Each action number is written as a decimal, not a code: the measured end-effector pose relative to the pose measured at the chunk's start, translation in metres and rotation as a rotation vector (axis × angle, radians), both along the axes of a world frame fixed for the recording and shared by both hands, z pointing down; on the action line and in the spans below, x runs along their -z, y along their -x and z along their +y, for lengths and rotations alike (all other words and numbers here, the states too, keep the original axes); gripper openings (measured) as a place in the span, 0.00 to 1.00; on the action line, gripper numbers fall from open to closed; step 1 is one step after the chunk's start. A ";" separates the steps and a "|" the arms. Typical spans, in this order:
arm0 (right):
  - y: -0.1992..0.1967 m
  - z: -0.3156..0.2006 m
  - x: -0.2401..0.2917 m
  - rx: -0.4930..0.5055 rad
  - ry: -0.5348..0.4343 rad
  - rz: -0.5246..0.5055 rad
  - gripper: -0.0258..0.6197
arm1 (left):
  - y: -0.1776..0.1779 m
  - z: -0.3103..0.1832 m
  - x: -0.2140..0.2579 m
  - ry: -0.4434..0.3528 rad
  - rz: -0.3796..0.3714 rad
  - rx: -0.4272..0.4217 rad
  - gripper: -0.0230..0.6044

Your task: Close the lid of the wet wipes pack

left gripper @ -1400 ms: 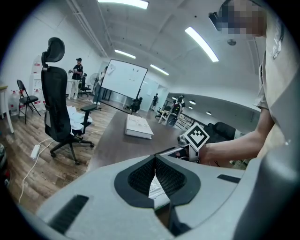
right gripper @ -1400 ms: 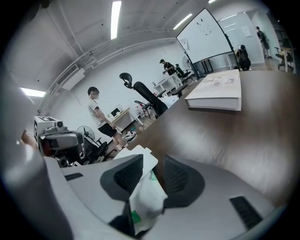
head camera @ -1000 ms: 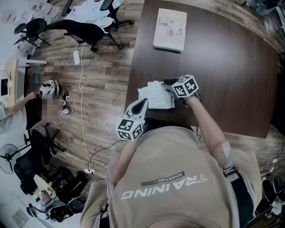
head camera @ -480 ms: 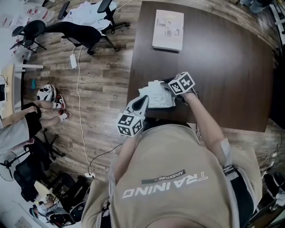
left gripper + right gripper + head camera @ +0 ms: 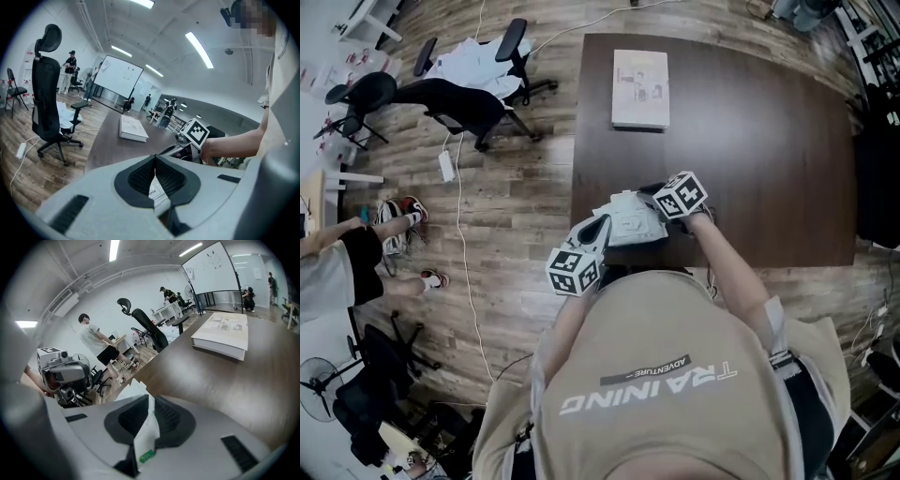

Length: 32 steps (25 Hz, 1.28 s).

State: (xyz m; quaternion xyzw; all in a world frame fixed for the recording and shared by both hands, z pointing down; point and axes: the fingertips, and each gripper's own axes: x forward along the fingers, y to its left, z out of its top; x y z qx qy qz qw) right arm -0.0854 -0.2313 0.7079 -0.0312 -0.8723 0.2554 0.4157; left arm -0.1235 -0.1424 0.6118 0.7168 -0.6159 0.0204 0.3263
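The white wet wipes pack (image 5: 628,217) sits at the near edge of the dark table (image 5: 750,141), held between both grippers. My left gripper (image 5: 602,223) is shut on its left end; in the left gripper view the pack's flap with an "OPEN" label (image 5: 155,190) shows between the closed jaws of the left gripper (image 5: 155,161). At the pack's right end my right gripper (image 5: 656,200) is shut. The right gripper view has a white edge of the pack (image 5: 146,427) with a green mark pinched in the right gripper (image 5: 149,401). The lid itself is hidden.
A white book (image 5: 639,75) lies flat at the table's far left. Office chairs (image 5: 455,94) and a white cable (image 5: 461,216) are on the wooden floor to the left. A person's legs (image 5: 356,253) show at the far left.
Both grippers stay shut on the pack, which has shifted slightly toward the table's near edge. The head view has drifted, and the person on the left has moved.
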 end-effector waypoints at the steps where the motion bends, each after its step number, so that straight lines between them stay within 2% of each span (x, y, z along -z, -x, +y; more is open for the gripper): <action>1: -0.002 0.000 0.003 0.000 -0.010 0.003 0.11 | -0.001 -0.001 0.002 -0.005 0.003 -0.006 0.05; 7: -0.012 0.006 0.020 -0.020 -0.048 -0.010 0.11 | -0.003 0.002 0.000 -0.019 0.029 -0.033 0.05; 16: -0.016 0.023 0.034 -0.048 -0.003 -0.052 0.11 | 0.007 0.003 -0.009 -0.015 0.052 -0.028 0.05; 24: -0.033 0.039 0.034 -0.021 -0.035 -0.030 0.11 | 0.011 0.008 -0.002 -0.023 0.037 -0.025 0.05; 32: -0.048 0.054 0.024 -0.032 -0.013 -0.001 0.11 | 0.003 0.018 -0.011 0.002 0.056 -0.033 0.05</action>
